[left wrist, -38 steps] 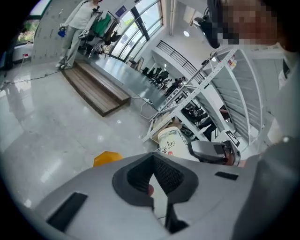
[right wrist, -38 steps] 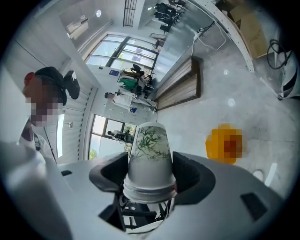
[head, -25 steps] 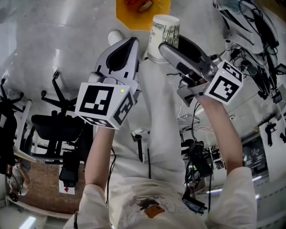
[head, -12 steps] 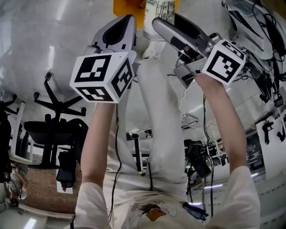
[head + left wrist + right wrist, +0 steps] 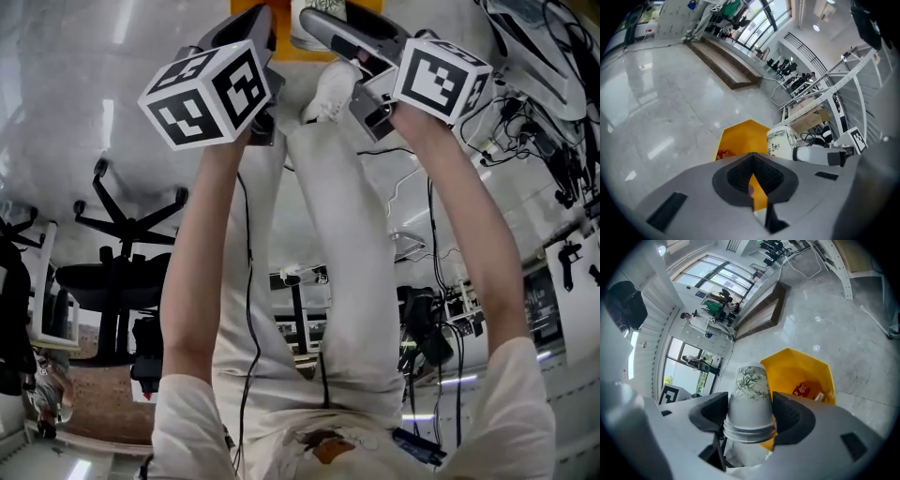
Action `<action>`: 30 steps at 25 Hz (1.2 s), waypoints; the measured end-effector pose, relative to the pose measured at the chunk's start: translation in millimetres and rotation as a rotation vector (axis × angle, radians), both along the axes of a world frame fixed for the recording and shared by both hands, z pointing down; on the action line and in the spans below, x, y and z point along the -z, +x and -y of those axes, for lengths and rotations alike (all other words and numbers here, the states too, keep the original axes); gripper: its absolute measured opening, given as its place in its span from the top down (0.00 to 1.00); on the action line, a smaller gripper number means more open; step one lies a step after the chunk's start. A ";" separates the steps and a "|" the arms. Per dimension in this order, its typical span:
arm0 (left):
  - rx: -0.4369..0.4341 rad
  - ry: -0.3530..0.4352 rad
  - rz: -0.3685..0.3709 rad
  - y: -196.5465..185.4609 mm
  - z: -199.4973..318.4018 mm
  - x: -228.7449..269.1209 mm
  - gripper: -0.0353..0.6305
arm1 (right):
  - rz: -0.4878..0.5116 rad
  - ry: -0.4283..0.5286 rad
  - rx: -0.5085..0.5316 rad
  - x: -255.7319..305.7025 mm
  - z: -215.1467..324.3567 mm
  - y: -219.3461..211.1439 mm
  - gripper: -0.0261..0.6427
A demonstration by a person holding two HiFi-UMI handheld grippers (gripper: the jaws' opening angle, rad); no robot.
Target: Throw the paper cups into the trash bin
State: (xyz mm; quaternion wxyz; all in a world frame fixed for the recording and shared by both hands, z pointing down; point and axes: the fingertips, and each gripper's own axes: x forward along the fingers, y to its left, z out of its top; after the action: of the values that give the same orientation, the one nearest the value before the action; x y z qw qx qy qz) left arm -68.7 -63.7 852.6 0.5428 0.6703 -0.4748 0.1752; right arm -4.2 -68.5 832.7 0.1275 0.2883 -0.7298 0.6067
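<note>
A white paper cup (image 5: 751, 394) printed with green bamboo sits between the jaws of my right gripper (image 5: 750, 414), which is shut on it near its rolled rim. A second rim seems nested under it. Just beyond the cup stands the yellow trash bin (image 5: 808, 371), open at the top with a red wrapper (image 5: 802, 389) inside. In the left gripper view the same cup (image 5: 783, 144) hangs over the bin (image 5: 743, 140) edge. My left gripper (image 5: 753, 183) is shut on nothing, beside the right one. The head view cuts off both gripper tips and most of the cup (image 5: 307, 21).
A polished grey floor (image 5: 661, 112) surrounds the bin. A metal rack with boxes (image 5: 820, 108) and cables stands to the right. A long wooden bench (image 5: 726, 65) lies farther off. Office chairs (image 5: 122, 272) and the person's legs (image 5: 328, 234) are below.
Both grippers have moved forward toward the bin, up the head view. The cup has gone with the right gripper and is now mostly beyond that view's top edge.
</note>
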 end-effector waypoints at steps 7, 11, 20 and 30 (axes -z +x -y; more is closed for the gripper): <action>-0.041 -0.030 0.051 11.5 7.8 -32.2 0.94 | -0.090 -0.027 -0.001 -41.5 5.3 3.9 0.51; -0.046 -0.060 0.063 16.6 8.4 -41.9 0.94 | -0.178 -0.040 -0.024 -53.5 9.8 9.1 0.51; -0.060 -0.072 0.071 17.1 6.2 -17.8 0.94 | -0.211 -0.070 -0.076 -25.8 12.8 17.9 0.51; -0.086 -0.002 0.055 28.8 -7.4 130.8 0.94 | -0.180 0.010 -0.052 120.4 7.8 21.1 0.84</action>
State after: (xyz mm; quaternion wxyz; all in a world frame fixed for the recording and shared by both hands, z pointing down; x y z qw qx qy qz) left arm -39.9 -56.3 721.7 0.5220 0.6846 -0.4601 0.2172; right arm 16.9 -76.4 712.3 0.1751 0.3613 -0.7106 0.5778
